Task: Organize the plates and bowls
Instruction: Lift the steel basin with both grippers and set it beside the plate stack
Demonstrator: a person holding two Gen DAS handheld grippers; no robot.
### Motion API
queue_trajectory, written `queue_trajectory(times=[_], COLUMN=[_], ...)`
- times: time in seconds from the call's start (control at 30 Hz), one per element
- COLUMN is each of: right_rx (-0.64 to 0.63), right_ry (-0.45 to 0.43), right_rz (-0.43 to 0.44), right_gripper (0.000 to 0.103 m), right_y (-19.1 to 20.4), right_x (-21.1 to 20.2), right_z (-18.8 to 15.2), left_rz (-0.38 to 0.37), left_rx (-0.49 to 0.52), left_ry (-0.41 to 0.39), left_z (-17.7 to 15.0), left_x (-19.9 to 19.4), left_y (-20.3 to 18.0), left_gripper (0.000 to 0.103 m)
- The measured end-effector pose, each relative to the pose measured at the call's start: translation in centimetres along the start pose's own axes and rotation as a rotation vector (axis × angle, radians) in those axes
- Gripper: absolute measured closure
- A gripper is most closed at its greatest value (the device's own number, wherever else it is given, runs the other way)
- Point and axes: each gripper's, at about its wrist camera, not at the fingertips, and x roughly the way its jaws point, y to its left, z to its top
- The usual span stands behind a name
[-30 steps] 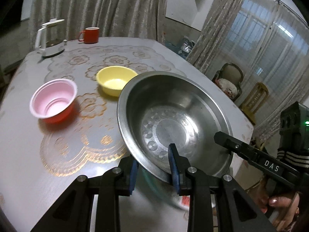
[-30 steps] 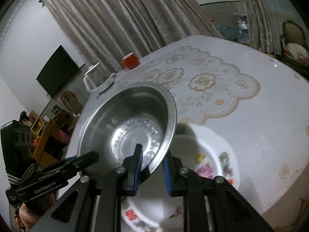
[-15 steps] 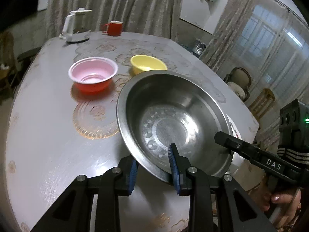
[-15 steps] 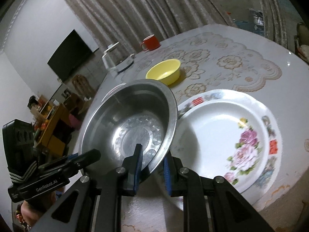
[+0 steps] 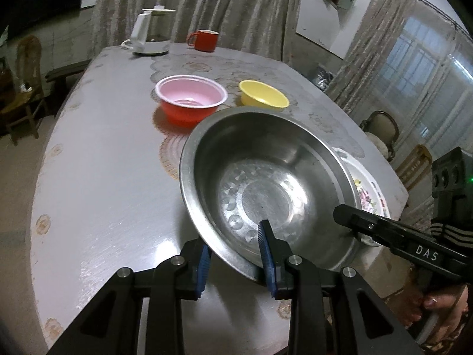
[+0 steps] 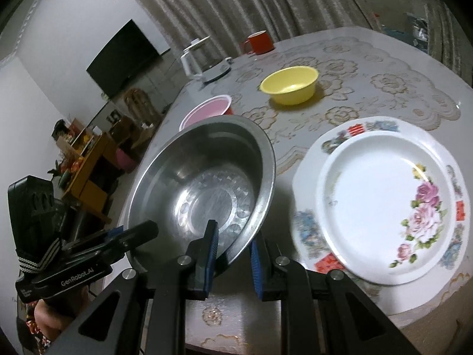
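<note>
A wide stainless-steel bowl (image 5: 266,183) hangs tilted above the near part of the surface (image 5: 112,183), carried from both sides. The left hand-held gripper (image 5: 235,261) has its blue pads pinched on the bowl's near rim, one pad inside and one outside the wall. The right hand-held gripper (image 6: 233,254) is clamped the same way on the rim at the opposite side, its jaws almost together with only the thin metal between them. A hand (image 5: 437,298) shows under the right tool at the edge of the left view.

Just beside the steel bowl, toward the right edge of the surface, lies a white plate with pink flowers painted on it (image 6: 384,198); in the left view the bowl covers part of it. Further in, towards the middle, a red plastic bowl with a pink inside (image 5: 190,100) and a small yellow bowl (image 5: 263,97) stand near each other but apart. At the far edge stand a white electric kettle (image 5: 150,32) and a red mug (image 5: 205,40), in front of grey curtains (image 5: 207,6).
</note>
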Motion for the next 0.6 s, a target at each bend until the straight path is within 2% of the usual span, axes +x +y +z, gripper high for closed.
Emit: queue_trajectory(times=[0.3, 0.6], right_rx=[-0.01, 0.006], right_ry=[0.059, 0.085], right_rz=[-0.007, -0.013], right_gripper=[0.081, 0.08], right_y=[0.3, -0.2], right_x=[2.0, 2.6], right_z=[-0.4, -1.0], left_rz=[0.014, 0.019], left_rx=[-0.026, -0.02], left_ry=[0.042, 0.059], left_z=[-1.1, -1.3], left_x=[1.0, 1.7], left_y=[1.4, 1.1], left_gripper=[0.072, 0.072])
